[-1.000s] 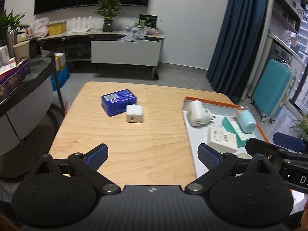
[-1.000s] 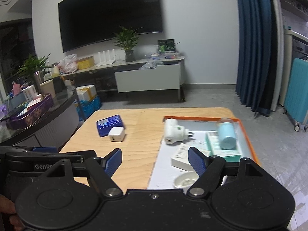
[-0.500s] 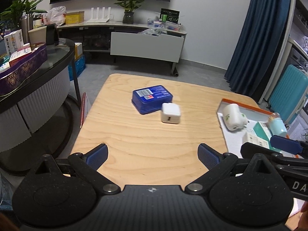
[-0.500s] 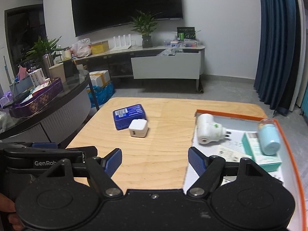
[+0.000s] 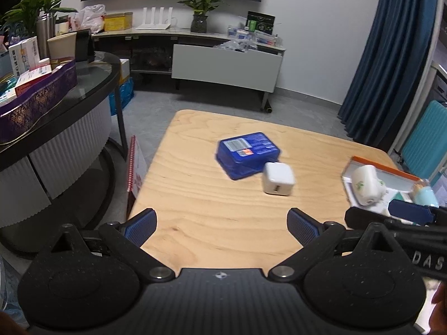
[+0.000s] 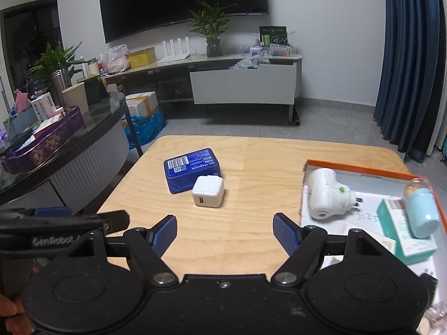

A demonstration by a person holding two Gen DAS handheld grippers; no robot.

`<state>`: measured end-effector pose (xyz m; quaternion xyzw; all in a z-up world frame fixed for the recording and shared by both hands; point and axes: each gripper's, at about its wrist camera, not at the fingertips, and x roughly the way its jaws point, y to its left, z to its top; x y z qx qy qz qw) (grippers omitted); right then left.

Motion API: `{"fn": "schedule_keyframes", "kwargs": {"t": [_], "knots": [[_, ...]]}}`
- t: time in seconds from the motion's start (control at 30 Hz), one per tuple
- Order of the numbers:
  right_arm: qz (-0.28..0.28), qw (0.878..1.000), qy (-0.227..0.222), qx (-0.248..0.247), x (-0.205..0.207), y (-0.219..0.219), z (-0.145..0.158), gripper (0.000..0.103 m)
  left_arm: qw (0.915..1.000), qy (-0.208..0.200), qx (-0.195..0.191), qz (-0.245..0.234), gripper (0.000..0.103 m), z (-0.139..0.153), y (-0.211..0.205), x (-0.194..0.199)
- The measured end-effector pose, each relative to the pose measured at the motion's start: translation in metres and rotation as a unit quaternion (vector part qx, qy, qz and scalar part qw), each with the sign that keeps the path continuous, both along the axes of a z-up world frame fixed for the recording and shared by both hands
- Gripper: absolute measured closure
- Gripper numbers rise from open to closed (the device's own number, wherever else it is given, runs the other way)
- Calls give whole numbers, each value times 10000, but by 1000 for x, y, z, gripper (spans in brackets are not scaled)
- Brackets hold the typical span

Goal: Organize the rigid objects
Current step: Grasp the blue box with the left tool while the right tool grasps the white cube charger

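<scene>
Now that both views have swung leftward, the white charger (image 6: pixel 208 191) and blue box (image 6: pixel 192 169) lie ahead of the wide, empty right claw (image 6: pixel 225 233) and left claw (image 5: pixel 222 226); pickup looks next.

Both wrist cams sit low at the near edge of the wooden table (image 5: pixel 212 203), facing 12 o'clock toward the TV wall — left cam offset left, right cam nearer the tray (image 6: pixel 363 171). Shared: blue box (image 5: pixel 247 153), white charger (image 6: pixel 208 191).
</scene>
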<state>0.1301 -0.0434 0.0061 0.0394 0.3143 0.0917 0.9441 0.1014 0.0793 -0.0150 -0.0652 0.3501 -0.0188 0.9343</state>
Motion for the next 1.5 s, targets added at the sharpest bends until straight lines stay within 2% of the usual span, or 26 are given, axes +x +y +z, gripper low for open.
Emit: {"fn": "schedule_keyframes", "kwargs": {"t": [0.27, 0.5, 0.57, 0.6, 0.63, 0.67, 0.7, 0.8, 0.93, 1.0, 1.13, 1.2, 1.27, 1.37, 1.43, 1.47, 1.5], "knots": [[11, 9994, 324, -70, 65, 32, -28, 14, 9998, 57, 46, 193, 1, -7, 28, 25], [-219, 9984, 526, -35, 115, 48, -52, 15, 10000, -33, -37, 31, 0, -9, 32, 46], [-203, 9980, 591, -125, 124, 53, -59, 21, 9999, -67, -3, -93, 0, -10, 28, 52], [-194, 9975, 667, -140, 128, 54, -62, 30, 9998, -98, 18, -165, 0, -12, 27, 56], [-230, 9972, 699, -151, 130, 54, -66, 45, 9997, -123, 44, -229, 0, -13, 25, 60], [-346, 9972, 622, -234, 129, 54, -65, 52, 9995, -131, 81, -270, 0, -15, 23, 64], [-446, 9967, 615, -296, 128, 53, -65, 52, 9993, -154, 101, -329, 0, -17, 21, 68], [-719, 9953, 639, -65, 121, 36, -65, 52, 9981, -244, -17, -563, 0, -20, 21, 82], [-918, 9935, 669, 22, 100, 21, -62, 52, 9936, -342, 224, -1050, 0, -27, 10, 107], [-860, 9941, 664, 50, 88, 17, -60, 52, 9881, -370, 337, -1457, 0, -32, 1, 120], [-784, 9951, 566, 210, 63, 10, -51, 52, 9709, -357, 932, -2177, 0, -46, -23, 143], [-646, 9962, 535, 252, 53, 8, -45, 52, 9636, -324, 1188, -2372, 0, -53, -33, 152], [-589, 9972, 422, 181, 45, 7, -39, 52, 9623, -268, 1316, -2363, 0, -61, -40, 160], [-578, 9976, 339, 168, 37, 4, -34, 52, 9679, -136, 1106, -2253, 0, -71, -41, 167], [-579, 9977, 319, 138, 33, 2, -32, 52, 9730, -92, 766, -2177, 16, -70, -38, 168], [-600, 9976, 309, 145, 31, 2, -31, 52, 9756, -98, 724, -2072, 26, -68, -37, 165], [-610, 9976, 295, 162, 28, 0, -30, 52, 9775, -96, 710, -1985, 41, -66, -37, 161]]}}
